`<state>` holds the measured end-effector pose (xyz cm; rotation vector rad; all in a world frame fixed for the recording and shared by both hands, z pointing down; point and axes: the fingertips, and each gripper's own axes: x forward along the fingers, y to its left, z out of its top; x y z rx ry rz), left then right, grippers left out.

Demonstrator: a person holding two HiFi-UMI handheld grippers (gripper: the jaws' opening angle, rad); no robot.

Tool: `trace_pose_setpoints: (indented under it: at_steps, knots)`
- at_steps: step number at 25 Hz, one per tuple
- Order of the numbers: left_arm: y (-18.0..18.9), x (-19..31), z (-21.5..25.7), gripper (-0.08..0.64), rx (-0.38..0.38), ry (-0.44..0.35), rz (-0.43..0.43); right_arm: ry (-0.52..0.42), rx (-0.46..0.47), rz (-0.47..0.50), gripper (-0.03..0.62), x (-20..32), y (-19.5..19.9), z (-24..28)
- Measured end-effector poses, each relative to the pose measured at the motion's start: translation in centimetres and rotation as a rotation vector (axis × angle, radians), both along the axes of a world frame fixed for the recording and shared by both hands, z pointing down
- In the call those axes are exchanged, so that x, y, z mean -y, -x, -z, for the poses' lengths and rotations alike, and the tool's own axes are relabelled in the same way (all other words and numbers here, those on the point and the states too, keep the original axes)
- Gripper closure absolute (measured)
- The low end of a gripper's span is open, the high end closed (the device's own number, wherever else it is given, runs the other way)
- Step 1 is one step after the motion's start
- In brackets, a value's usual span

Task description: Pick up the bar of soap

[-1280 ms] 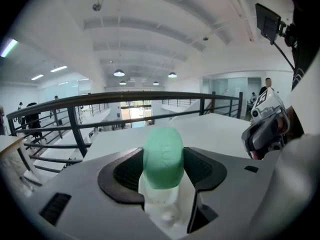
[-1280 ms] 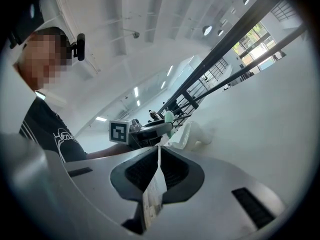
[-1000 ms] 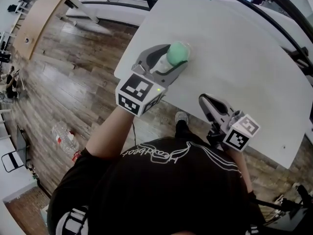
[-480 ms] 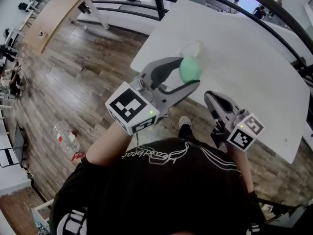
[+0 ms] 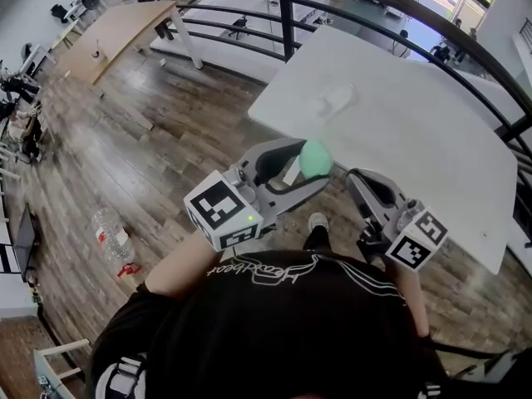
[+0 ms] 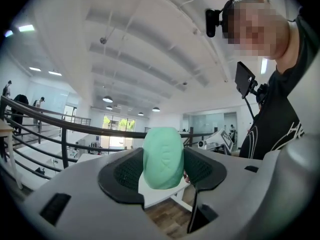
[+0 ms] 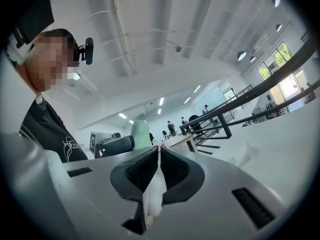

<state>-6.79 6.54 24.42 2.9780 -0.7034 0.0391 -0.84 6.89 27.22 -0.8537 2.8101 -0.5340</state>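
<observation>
The bar of soap is a rounded mint-green lump, held off the table in front of the person's chest. My left gripper is shut on it, with the bar squeezed upright between the dark pads in the left gripper view. My right gripper hovers just right of the soap, shut with nothing between its jaws. From the right gripper view the soap shows to the left, beyond the jaws.
The white table lies ahead, with a clear plastic dish near its left part. A black railing runs behind it. A plastic bottle lies on the wooden floor to the left.
My left gripper has lifted the soap out of the clear dish and drawn it back off the table towards the person. The right gripper has stayed shut near the table's front edge.
</observation>
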Motion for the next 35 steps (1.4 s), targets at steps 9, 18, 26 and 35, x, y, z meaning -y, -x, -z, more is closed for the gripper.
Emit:
trace_pose_setpoints:
  at_steps: [9, 18, 26, 35]
  knots:
    - [1.9, -4.1, -2.0, 0.299, -0.010, 0.065, 0.000, 0.006, 0.031, 0.072, 0.572, -4.1, 2.5, -0.4]
    - [2.5, -6.0, -1.9, 0.299, -0.028, 0.062, -0.004, 0.014, 0.012, 0.076, 0.574, -6.4, 3.6, -1.1]
    - [2.8, -7.2, -1.1, 0.299, -0.064, 0.068, -0.016, 0.012, 0.009, 0.025, 0.574, -7.6, 3.1, -0.8]
    - [2.0, -7.2, -0.5, 0.299, -0.072, 0.079, -0.029, 0.025, -0.005, 0.009, 0.574, -7.7, 2.7, -0.3]
